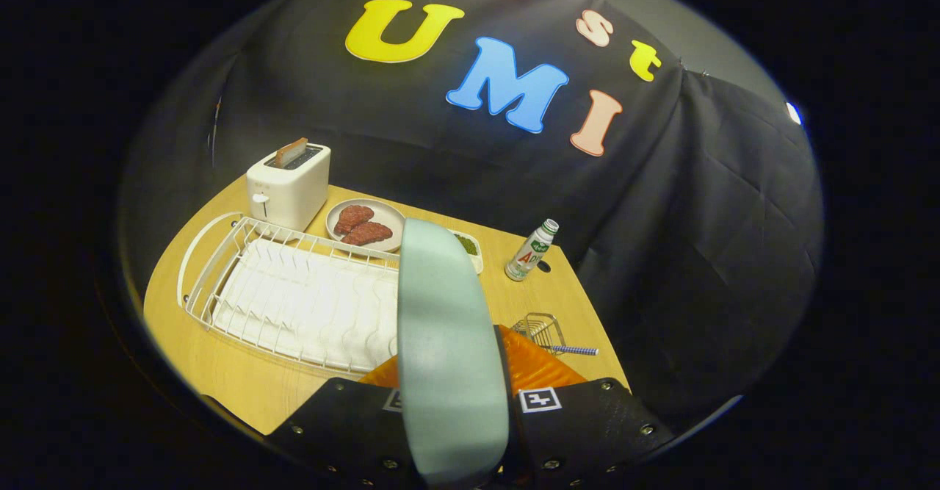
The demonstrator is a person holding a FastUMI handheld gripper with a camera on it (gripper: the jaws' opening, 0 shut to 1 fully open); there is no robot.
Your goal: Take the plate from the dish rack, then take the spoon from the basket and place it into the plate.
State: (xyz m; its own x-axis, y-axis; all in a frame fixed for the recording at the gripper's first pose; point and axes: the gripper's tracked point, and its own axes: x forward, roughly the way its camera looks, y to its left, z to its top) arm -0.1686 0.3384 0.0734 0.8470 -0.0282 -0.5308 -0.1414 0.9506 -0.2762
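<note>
My gripper (455,386) is shut on a pale green plate (443,314), which stands edge-on between the two fingers and rises above the table. The white wire dish rack (294,299) lies just left of the plate, with no dishes in its slots. To the right of the fingers sits a small wire basket (538,326). The spoon (574,350) rests in it, its striped handle poking out to the right. The plate hides the table straight ahead of the fingers.
A white toaster (288,185) with a slice in it stands beyond the rack. Beside it is a plate with two meat pieces (365,225) and a small tray of greens (468,246). A small bottle (531,251) stands upright beyond the basket, near the wooden table's (220,372) right edge.
</note>
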